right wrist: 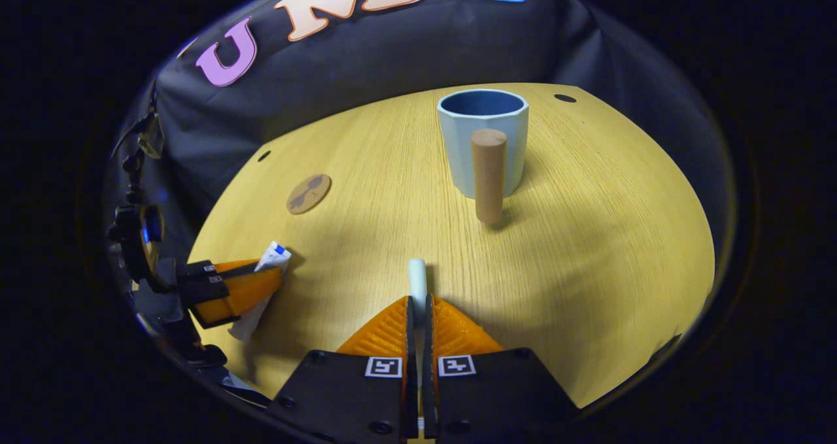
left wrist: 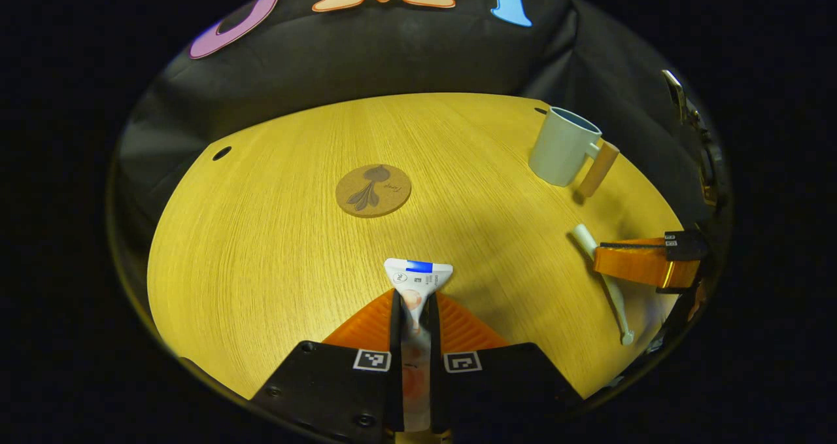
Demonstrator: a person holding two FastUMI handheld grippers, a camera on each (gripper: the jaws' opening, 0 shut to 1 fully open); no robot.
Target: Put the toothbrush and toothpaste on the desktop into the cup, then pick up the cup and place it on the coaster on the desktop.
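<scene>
While my left gripper [left wrist: 416, 300] pinches the toothpaste [left wrist: 417, 280] between both fingers, the left gripper view looks straight along the tube: its long axis runs away from me, with the flat crimped end bearing a blue stripe pointing forward over the desktop [left wrist: 274, 248] toward the coaster [left wrist: 373, 190]. That view gives the coaster's face with its dark printed motif clearly, whereas the right gripper view shows the coaster [right wrist: 308, 193] as a small disc far off to the left. In the right gripper view my right gripper [right wrist: 418, 313] is pressed together on the toothbrush [right wrist: 417, 279], of which just one pale rounded end pokes out ahead of the fingers, pointing toward the cup [right wrist: 482, 142]. The left gripper view shows what that one hides: the toothbrush [left wrist: 605, 280] seen from the side as a long pale stick, running from an end nearer the cup [left wrist: 563, 145] down to an end nearer me, with my right gripper [left wrist: 644, 264] clamped across its middle. I cannot tell from either view whether the toothbrush touches the wood. The right gripper view also catches my left gripper [right wrist: 239, 287] at the left with the toothpaste [right wrist: 258, 293] slanting through it. The cup stands upright on the desktop [right wrist: 588, 248], its wooden handle [right wrist: 489, 176] facing my right gripper. I count one toothpaste, one toothbrush, one cup and one coaster.
</scene>
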